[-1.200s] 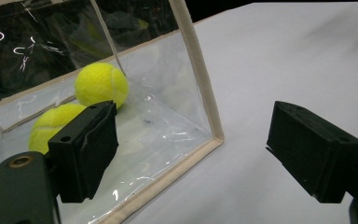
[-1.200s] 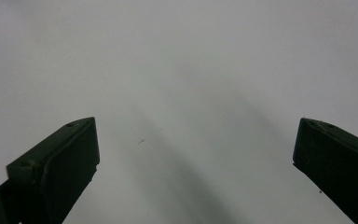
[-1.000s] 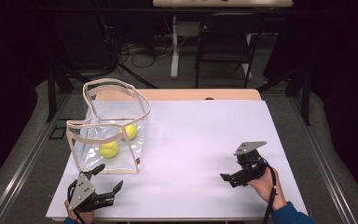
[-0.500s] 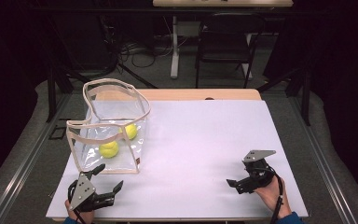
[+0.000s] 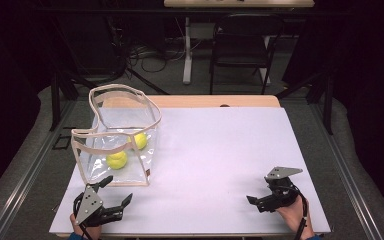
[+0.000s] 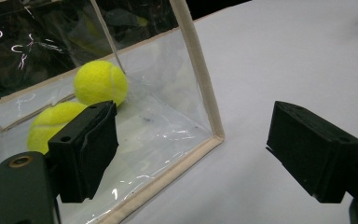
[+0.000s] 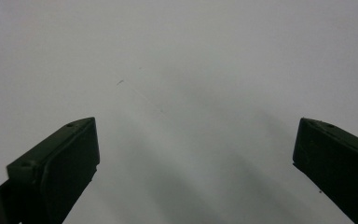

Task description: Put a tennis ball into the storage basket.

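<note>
A clear plastic bag (image 5: 153, 118) with beige trim stands open at the table's left. Two yellow tennis balls lie inside it, one (image 5: 117, 159) nearer me and one (image 5: 140, 140) behind it. My left gripper (image 5: 118, 189) rests open at the near left edge, just in front of the bag's near corner, holding nothing. The left gripper view looks between its spread jaws (image 6: 193, 154) at the bag's trimmed corner (image 6: 198, 70) and both balls (image 6: 100, 82) (image 6: 51, 126). My right gripper (image 5: 260, 193) sits open at the near right, far from the bag. Its jaws (image 7: 196, 158) frame bare white tabletop.
A white sheet (image 5: 220, 145) covers the table, with a wooden strip (image 5: 205, 101) along the far edge. Beyond it stand a black chair (image 5: 240, 35), a table leg and cables on a dark floor. Metal rails run along both sides of the table.
My right gripper has drawn back toward the near edge and slightly right. The left gripper, bag and balls have stayed put.
</note>
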Available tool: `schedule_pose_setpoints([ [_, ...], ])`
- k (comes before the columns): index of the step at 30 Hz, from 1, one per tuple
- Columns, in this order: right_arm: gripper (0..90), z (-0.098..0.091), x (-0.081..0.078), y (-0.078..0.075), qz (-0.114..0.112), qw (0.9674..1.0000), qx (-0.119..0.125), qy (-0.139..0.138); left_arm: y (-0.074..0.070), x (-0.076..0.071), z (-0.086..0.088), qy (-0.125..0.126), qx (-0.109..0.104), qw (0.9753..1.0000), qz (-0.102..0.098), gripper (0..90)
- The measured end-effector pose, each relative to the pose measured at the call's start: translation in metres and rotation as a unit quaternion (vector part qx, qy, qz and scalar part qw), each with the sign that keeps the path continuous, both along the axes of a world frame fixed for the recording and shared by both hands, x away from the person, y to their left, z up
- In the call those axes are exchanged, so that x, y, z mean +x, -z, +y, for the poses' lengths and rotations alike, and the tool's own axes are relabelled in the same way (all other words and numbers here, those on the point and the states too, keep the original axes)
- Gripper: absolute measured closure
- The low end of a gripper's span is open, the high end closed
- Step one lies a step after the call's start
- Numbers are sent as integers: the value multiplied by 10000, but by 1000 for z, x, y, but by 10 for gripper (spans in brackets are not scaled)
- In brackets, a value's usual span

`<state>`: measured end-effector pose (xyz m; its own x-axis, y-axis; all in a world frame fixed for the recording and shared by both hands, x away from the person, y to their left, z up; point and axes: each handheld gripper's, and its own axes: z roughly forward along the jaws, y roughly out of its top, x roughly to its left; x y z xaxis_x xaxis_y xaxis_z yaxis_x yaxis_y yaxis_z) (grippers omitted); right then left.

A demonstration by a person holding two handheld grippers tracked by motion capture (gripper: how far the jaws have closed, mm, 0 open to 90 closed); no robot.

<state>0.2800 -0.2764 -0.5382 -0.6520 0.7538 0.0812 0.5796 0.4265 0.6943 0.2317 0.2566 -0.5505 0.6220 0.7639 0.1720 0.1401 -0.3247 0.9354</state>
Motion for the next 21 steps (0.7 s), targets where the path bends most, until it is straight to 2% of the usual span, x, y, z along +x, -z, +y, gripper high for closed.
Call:
schedule_pose_setpoints([
  [11,0,-9,-4,13,-34,9997,166,194,1,1,-1,7,44,10000,16,159],
  [21,0,-8,-5,16,-29,9998,156,119,1,1,-2,17,68,10000,39,159],
])
